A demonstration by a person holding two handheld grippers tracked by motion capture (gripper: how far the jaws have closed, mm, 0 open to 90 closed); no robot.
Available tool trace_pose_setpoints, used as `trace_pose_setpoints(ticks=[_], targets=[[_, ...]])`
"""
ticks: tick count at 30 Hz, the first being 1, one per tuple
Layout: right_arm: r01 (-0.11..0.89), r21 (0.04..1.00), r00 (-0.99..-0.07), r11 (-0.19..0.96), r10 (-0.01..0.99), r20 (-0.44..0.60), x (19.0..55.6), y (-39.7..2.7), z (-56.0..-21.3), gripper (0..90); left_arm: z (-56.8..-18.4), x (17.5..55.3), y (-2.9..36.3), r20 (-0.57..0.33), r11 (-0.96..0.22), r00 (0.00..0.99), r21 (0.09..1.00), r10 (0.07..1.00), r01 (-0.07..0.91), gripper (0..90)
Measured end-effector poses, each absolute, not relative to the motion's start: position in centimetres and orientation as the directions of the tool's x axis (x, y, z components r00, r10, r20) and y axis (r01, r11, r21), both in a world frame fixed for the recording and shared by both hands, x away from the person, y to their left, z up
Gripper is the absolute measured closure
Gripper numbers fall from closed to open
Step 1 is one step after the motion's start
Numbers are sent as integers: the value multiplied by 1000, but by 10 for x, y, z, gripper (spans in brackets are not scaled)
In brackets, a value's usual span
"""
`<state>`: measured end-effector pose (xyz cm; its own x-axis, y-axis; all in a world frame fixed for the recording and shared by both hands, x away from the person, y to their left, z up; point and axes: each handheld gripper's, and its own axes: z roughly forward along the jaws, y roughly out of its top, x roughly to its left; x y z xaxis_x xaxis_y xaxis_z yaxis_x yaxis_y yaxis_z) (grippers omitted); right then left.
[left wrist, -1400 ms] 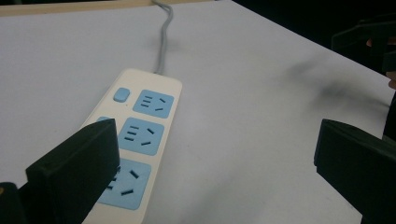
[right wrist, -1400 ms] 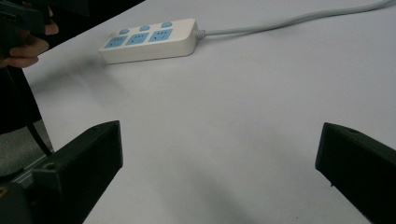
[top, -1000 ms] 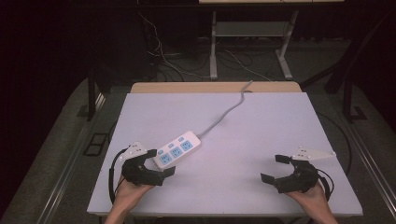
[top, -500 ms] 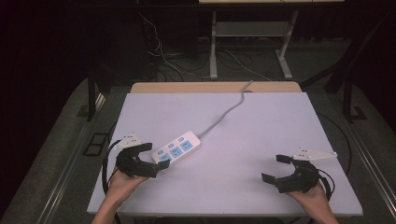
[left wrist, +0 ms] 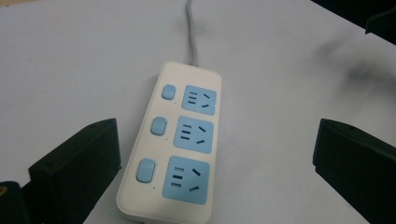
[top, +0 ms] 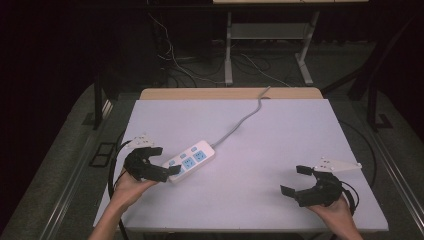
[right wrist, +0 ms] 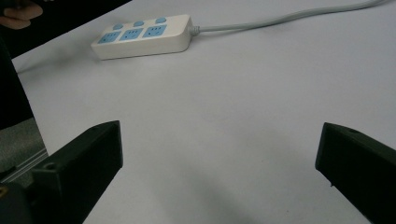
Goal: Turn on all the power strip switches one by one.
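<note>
A white power strip (top: 192, 159) with three blue sockets and three blue switches lies flat on the white table (top: 260, 135), left of centre. Its grey cable (top: 240, 122) runs off over the far edge. My left gripper (top: 165, 161) stands open at the strip's near end. In the left gripper view the power strip (left wrist: 177, 144) lies between the two wide-apart jaws, closer to the left one. My right gripper (top: 295, 180) stands open near the front right corner, nothing between its fingers. The right gripper view shows the power strip (right wrist: 144, 35) far off, with bare table ahead.
A wooden strip (top: 230, 93) edges the table's far side. Beyond it, the legs of another table (top: 228, 45) and loose cables (top: 175, 65) sit on the dark floor. A black cable (top: 112, 175) trails from the left gripper over the table's left edge.
My left gripper has moved forward along the table's left side, bringing its open jaws around the strip's near end. The right gripper and the strip have stayed put.
</note>
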<state>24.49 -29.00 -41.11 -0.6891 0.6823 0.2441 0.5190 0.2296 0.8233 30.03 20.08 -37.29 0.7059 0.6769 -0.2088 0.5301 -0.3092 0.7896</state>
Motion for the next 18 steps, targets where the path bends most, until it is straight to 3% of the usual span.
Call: trace_pose_setpoints(ticks=[18], targets=[[515,826,-690,230,683,241,245,-292,-411,6,-371,328,197,-159,-409,712,725,684,555,2]])
